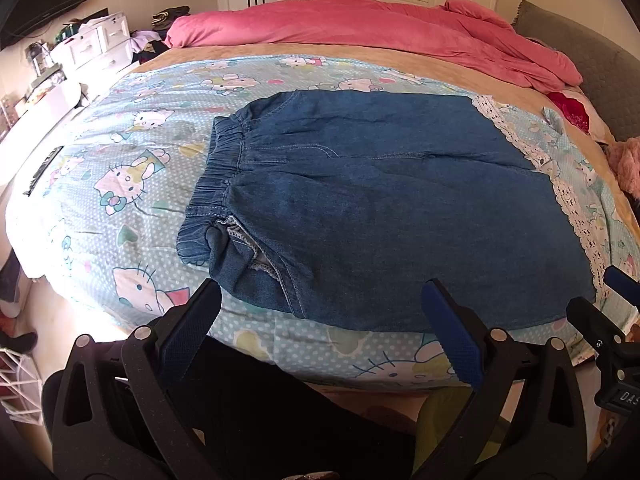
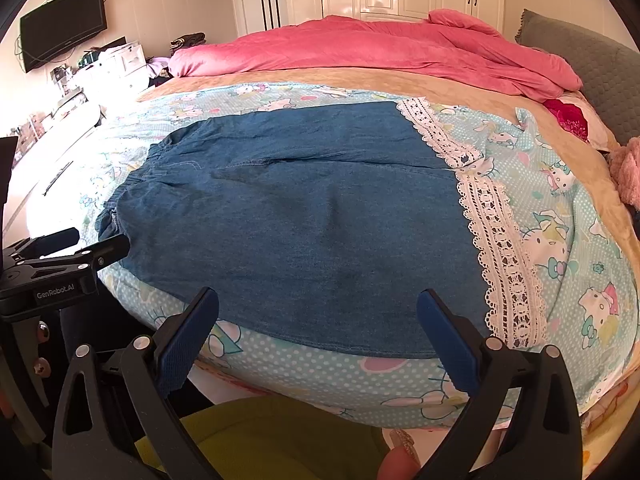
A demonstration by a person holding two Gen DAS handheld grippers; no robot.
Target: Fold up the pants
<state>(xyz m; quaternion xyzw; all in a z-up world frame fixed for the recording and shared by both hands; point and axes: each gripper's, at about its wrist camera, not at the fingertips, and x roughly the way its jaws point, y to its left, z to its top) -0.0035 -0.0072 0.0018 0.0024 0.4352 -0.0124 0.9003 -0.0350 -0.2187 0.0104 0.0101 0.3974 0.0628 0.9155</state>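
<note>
While the bed carries everything, its near edge curves away under the cartoon-print cover, and that soft, rounded footing is my first worry: anything I drag toward me could slide off the edge. On that cover the denim pants lie flat and spread wide, elastic waistband to the left, white lace hems to the right, the near side reaching almost to the bed's edge. If I lift only one end, I judge the thin denim will sag in the middle and the fold will land skewed. At the near left corner the waistband is already bunched and turned over, showing an inner seam; folding over that lump would likely trap a crease. Snagging the open lacework on a fingertip is also possible. My left gripper hangs released, jaws spread wide, just short of the near edge of the pants by that bunched corner; my right gripper is likewise released and empty, hovering near the near edge toward the lace end. Pinching too deep could catch the cover along with the denim.
</note>
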